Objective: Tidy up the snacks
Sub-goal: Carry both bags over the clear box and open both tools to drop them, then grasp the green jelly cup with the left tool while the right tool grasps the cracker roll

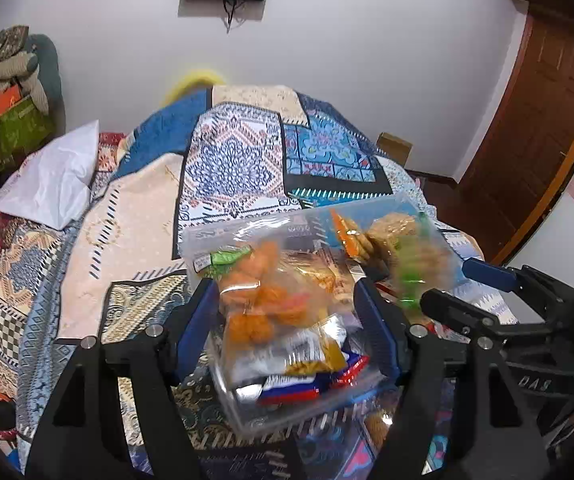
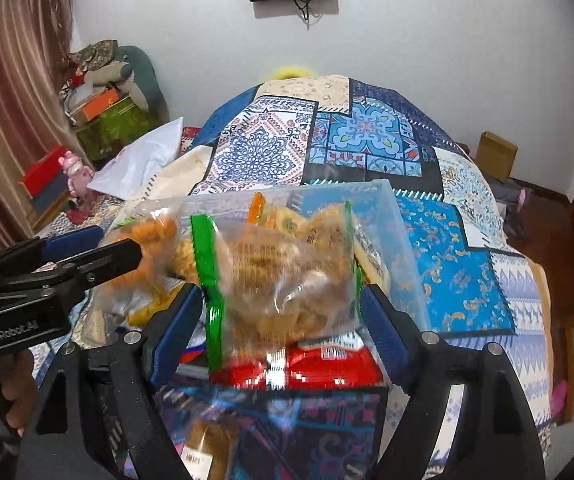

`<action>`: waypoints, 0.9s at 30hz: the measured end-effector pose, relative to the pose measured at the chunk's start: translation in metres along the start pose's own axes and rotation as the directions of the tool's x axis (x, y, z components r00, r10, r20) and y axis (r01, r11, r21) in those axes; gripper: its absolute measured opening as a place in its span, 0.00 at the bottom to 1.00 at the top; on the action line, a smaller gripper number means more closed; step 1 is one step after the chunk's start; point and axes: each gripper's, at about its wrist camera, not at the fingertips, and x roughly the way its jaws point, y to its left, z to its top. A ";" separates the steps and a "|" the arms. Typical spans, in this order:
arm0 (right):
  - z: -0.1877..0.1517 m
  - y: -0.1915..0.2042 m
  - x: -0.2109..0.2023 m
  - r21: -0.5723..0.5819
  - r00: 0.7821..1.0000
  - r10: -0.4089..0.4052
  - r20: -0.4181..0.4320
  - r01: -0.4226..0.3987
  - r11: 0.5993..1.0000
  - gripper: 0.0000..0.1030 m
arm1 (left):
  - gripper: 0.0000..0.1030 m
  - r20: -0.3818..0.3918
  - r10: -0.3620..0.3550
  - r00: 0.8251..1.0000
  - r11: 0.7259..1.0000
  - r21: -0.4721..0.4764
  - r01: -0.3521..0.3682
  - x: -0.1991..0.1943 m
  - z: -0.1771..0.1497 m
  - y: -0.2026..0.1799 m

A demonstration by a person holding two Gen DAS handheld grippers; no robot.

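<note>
Clear bin (image 1: 247, 232) on the bed (image 1: 135, 184), part-filled. Right hand-held gripper (image 2: 283, 304) clamps the green-edged snack bag (image 2: 271, 272) above it (blurred); left hand-held gripper (image 1: 287, 304) brackets the orange puffs bag (image 1: 259, 300), grip uncertain. Step: loading; next, likely lower, then release.

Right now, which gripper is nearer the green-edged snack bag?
Right. The right gripper has the green-edged bag between its fingers, over the clear bin. The left gripper sits to the bag's left, around the orange puffs bag.
</note>
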 end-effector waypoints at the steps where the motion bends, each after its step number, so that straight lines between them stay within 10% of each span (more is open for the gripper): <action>1: -0.001 0.000 -0.004 -0.001 1.000 0.002 0.004 -0.002 1.000 0.77 | 0.70 0.010 0.001 1.000 1.000 0.004 -0.001 -0.006 -0.001 0.000; 21: -0.083 0.026 -0.014 -0.023 0.982 0.101 -0.159 -0.106 0.994 0.77 | 0.76 -0.086 0.050 0.995 0.993 0.114 -0.040 -0.061 -0.095 -0.010; 27: -0.103 0.026 0.014 0.033 0.954 0.155 -0.255 -0.152 0.988 0.53 | 0.76 -0.117 0.087 0.989 0.992 0.106 -0.074 -0.054 -0.117 -0.010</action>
